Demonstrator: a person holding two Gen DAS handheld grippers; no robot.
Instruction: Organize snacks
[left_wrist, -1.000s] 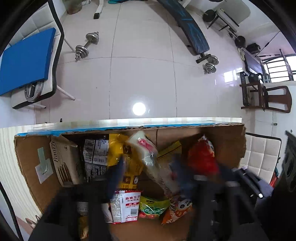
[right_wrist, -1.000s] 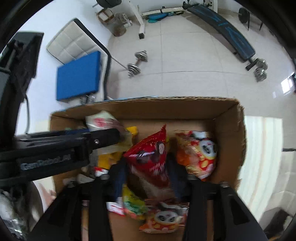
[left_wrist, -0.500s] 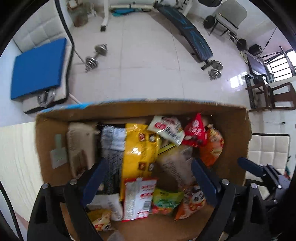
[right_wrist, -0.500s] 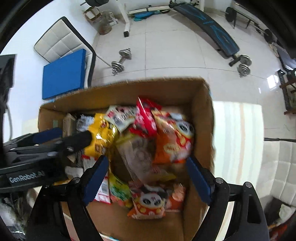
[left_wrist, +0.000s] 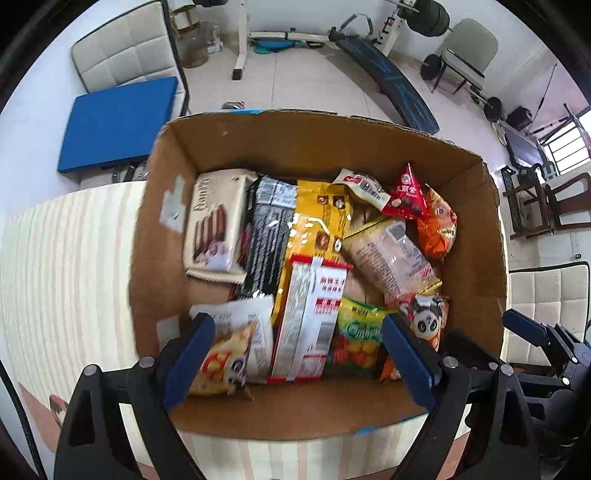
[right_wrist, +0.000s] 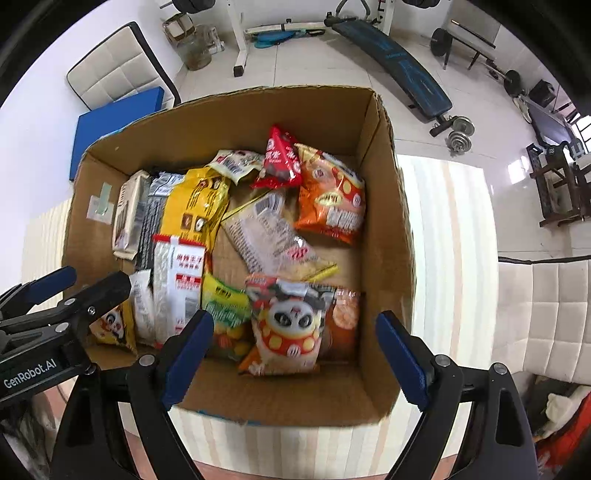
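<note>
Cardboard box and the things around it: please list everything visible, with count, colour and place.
cardboard box: one, brown, on the striped table
striped table: one, cream, under the box
snack packets: many, mixed colours, inside the box
red triangular packet: one, red, far end
panda packet: one, orange-white, near end
yellow bag: one, yellow, middle
blue pad: one, blue, on a white chair
left gripper: open, empty
right gripper: open, empty

I see the open cardboard box (right_wrist: 384, 206) on the striped table, packed with snacks. At nine o'clock a cream wafer pack (left_wrist: 216, 225) stands beside a black packet (left_wrist: 266, 236) and yellow bag (left_wrist: 317, 218). At one o'clock a red triangular pouch (right_wrist: 280, 158) overlaps an orange bag (right_wrist: 332, 199). At six o'clock the panda bag (right_wrist: 291, 325) lies flat.
</note>
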